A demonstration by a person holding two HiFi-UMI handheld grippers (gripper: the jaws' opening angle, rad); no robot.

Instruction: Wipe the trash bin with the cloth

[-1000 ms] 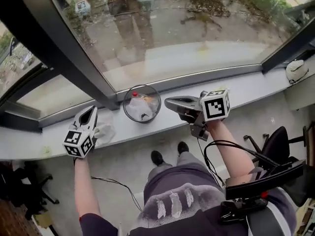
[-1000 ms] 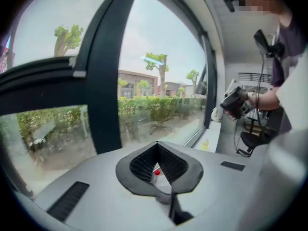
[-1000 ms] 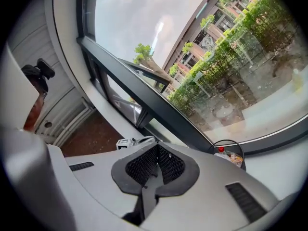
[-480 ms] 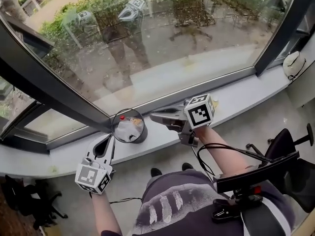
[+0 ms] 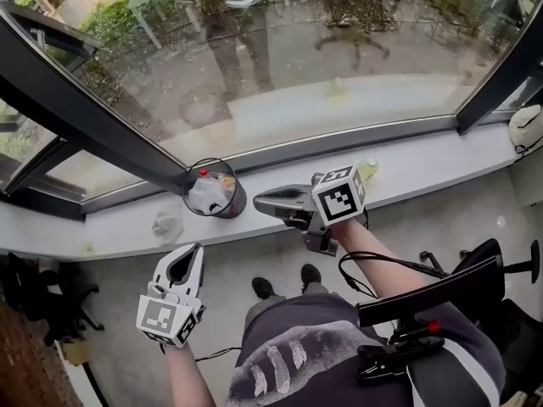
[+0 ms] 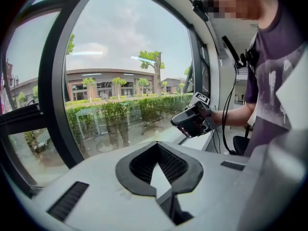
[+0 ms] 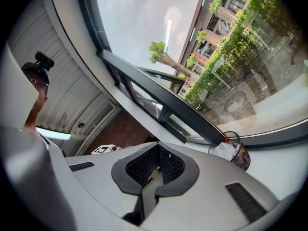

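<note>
Right tool (image 5: 260, 200) beside trash bin (image 5: 237, 207) holding rubbish (image 5: 205, 195).

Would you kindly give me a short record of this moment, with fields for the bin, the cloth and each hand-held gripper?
setting: window sill below a large window
trash bin: upright on the sill, rubbish inside
cloth: crumpled on the sill, left of the bin, apart from it, unheld
left hand-held gripper: jaws shut, empty, off the sill on the person's side
right hand-held gripper: jaws shut, empty, tip close to the bin's right
wiping: not under way
</note>
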